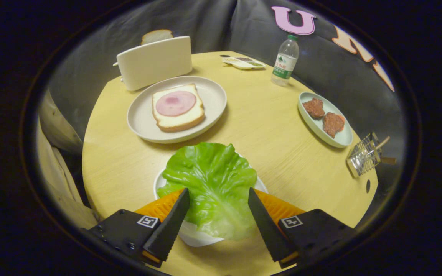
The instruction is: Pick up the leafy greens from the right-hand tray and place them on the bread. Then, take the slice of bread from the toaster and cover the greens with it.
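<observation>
A green lettuce leaf [211, 184] lies on a small white tray [190, 235] at the near edge of the round table. My gripper [218, 191] stands open over it, one dark finger [175, 218] on each side of the leaf, not pressing it. Beyond the leaf a grey plate [213, 96] holds a slice of bread [178, 122] topped with a round pink ham slice [175, 103]. Behind that plate stands a white toaster [154, 61] with a second slice of bread [156, 35] sticking out of its top.
An oval plate [342, 140] with two meat patties sits to the right. A water bottle [285, 61] and a small sauce dish [243, 62] stand at the far side. A wire rack [365, 155] hangs at the table's right edge. Bare wood lies between the plates.
</observation>
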Demonstrator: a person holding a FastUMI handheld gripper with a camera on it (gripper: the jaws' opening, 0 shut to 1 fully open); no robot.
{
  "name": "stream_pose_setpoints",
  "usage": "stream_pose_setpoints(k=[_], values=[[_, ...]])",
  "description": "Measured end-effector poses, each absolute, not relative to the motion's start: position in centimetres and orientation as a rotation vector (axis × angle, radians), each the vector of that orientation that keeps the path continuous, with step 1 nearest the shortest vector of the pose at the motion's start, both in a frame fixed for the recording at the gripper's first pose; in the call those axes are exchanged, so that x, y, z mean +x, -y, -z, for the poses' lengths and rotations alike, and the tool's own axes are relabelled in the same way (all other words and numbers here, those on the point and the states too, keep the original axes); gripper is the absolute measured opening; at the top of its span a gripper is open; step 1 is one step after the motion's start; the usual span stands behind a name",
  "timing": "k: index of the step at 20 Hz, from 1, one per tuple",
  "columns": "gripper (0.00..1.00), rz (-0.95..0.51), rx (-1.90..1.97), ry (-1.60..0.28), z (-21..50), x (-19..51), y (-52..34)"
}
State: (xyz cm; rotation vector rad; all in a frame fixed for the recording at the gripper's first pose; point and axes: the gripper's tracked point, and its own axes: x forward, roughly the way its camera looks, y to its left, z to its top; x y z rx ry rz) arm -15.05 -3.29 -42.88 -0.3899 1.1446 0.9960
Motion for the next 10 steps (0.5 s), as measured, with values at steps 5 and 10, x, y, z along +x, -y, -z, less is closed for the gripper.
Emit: stream_pose_setpoints(k=[5,10], values=[[0.65,-0.978,-0.318,-1.153,42.99,-15.32,3.19],[0.11,-0.936,-0.285,-1.115,43.03,-15.25,2.64]])
